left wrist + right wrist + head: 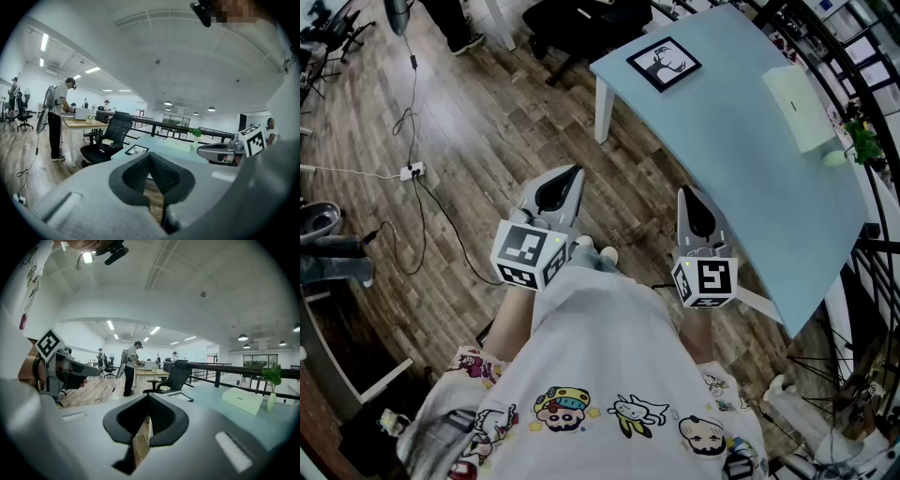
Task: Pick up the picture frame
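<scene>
A black picture frame [664, 64] with a white mat and a dark drawing lies flat near the far left corner of the light blue table [741, 141]. It shows small in the left gripper view [136, 150] and the right gripper view [182, 397]. My left gripper [571, 173] hangs over the wooden floor, well short of the table, jaws shut and empty. My right gripper [687, 194] is also shut and empty, level with the table's near edge. Both point toward the table.
A white box [800, 106] and a small potted plant [862, 141] sit on the table's right side by a black railing [881, 202]. A black office chair [581, 23] stands beyond the table. Cables and a power strip [412, 171] lie on the floor at left.
</scene>
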`<state>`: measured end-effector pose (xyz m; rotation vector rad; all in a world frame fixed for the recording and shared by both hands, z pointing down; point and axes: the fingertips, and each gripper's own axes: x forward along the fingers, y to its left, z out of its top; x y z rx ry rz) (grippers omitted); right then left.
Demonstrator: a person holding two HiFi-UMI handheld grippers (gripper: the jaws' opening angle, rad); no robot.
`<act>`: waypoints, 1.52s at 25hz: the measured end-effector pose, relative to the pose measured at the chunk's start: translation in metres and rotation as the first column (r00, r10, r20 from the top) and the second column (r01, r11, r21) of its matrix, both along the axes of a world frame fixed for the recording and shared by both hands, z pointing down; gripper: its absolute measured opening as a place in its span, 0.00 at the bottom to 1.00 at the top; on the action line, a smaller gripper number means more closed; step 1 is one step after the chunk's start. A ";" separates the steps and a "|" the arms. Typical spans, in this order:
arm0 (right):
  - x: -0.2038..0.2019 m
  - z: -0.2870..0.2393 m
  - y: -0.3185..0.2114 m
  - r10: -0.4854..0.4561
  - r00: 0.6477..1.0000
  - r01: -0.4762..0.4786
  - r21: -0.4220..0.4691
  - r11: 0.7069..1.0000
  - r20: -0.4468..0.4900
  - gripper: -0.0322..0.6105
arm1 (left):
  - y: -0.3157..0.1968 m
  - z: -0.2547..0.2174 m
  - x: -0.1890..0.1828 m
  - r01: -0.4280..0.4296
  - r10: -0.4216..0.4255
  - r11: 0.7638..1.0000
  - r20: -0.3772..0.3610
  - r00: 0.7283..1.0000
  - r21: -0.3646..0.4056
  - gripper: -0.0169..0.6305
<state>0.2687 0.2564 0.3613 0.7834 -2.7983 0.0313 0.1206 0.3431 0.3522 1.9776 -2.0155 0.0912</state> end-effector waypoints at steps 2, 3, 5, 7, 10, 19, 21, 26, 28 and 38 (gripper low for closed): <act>0.004 0.002 0.003 0.005 1.000 -0.005 -0.008 1.000 0.008 0.06 | 0.004 0.000 0.003 0.011 -0.011 1.000 0.008 1.000 0.005 0.03; 0.007 0.003 0.005 0.009 1.000 -0.009 -0.012 1.000 0.011 0.06 | 0.006 0.000 0.004 0.016 -0.016 1.000 0.012 1.000 0.009 0.03; 0.011 0.006 0.007 0.019 1.000 -0.018 -0.022 1.000 0.014 0.06 | 0.011 0.000 0.007 0.027 -0.028 0.999 0.018 0.999 0.018 0.03; 0.015 0.008 0.010 0.024 0.999 -0.023 -0.030 0.999 0.023 0.06 | 0.018 0.000 0.010 0.040 -0.040 0.999 0.021 0.999 0.029 0.03; 0.018 0.009 0.014 0.018 0.999 -0.016 -0.040 0.999 0.037 0.06 | 0.025 0.001 0.013 0.052 -0.052 0.998 0.018 0.998 0.039 0.03; -0.009 0.011 0.008 -0.033 0.999 0.035 -0.053 0.998 0.032 0.13 | 0.020 0.007 -0.008 0.081 -0.082 0.996 0.015 0.997 0.031 0.05; -0.020 0.011 0.002 -0.038 0.999 0.040 -0.055 0.998 0.029 0.14 | 0.012 0.010 -0.017 0.073 -0.073 0.997 0.008 0.997 0.025 0.06; -0.056 0.009 -0.023 -0.033 0.999 0.035 -0.060 0.998 0.026 0.16 | -0.018 0.018 -0.052 0.050 -0.050 0.999 -0.025 0.998 0.002 0.09; -0.074 0.008 -0.035 -0.025 0.999 0.026 -0.067 0.997 0.028 0.17 | -0.032 0.020 -0.071 0.040 -0.040 0.999 -0.030 0.999 -0.014 0.10; -0.161 0.004 -0.093 0.008 1.000 -0.006 -0.077 0.997 0.027 0.20 | -0.097 0.021 -0.160 -0.010 0.009 0.999 -0.019 1.000 -0.043 0.12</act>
